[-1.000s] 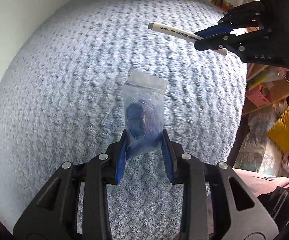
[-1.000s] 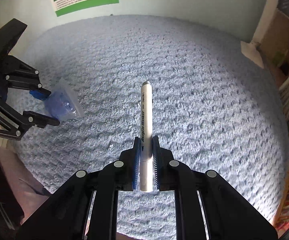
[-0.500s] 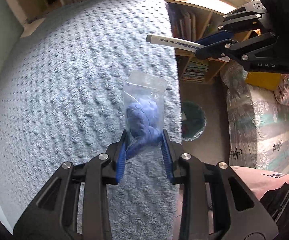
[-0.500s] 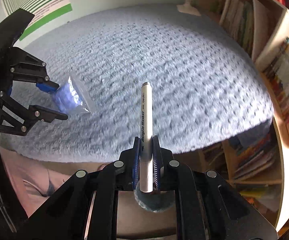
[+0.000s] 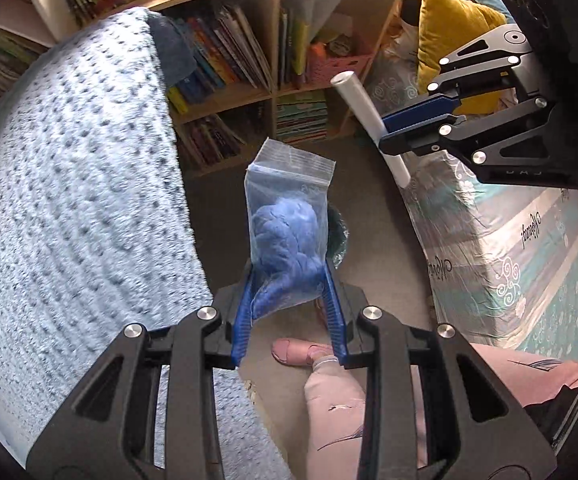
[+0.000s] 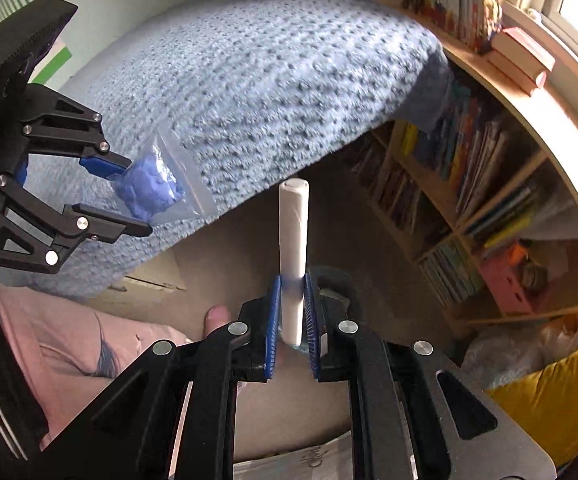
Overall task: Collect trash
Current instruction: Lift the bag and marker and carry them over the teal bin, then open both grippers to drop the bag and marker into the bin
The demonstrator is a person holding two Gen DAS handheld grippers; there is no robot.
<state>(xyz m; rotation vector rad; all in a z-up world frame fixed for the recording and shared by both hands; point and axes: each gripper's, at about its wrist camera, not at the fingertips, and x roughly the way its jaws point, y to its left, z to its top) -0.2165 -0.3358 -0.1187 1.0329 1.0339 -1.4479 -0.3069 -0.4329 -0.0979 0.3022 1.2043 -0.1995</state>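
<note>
1. The left gripper (image 5: 289,276) is clamped on a clear zip bag (image 5: 289,216) with a lump of blue material inside – its blue fingers (image 5: 245,312) pinch the bag's lower end, and the sealed top stands up away from them.
2. The right gripper (image 6: 291,312) grips a white marker (image 6: 294,248) near its rear end; the pen stands straight out between the narrow-set pads, cap end away from the camera.
3. Both held items hang in the air past the edge of the blue knitted blanket (image 5: 73,208), above the brown floor (image 5: 225,216).
4. From the left wrist view, the right gripper (image 5: 405,132) sits upper right, well apart from the bag, with the marker (image 5: 369,124) sticking out on both sides of its pads.
5. A dark round bin (image 5: 337,236) shows just behind the bag on the floor, mostly hidden by it.
6. A wooden bookshelf (image 5: 273,92) full of books stands beyond, and a yellow cushion (image 5: 449,32) lies on patterned bedding – the person's pink-trousered leg (image 5: 341,412) and foot are below the grippers.
</note>
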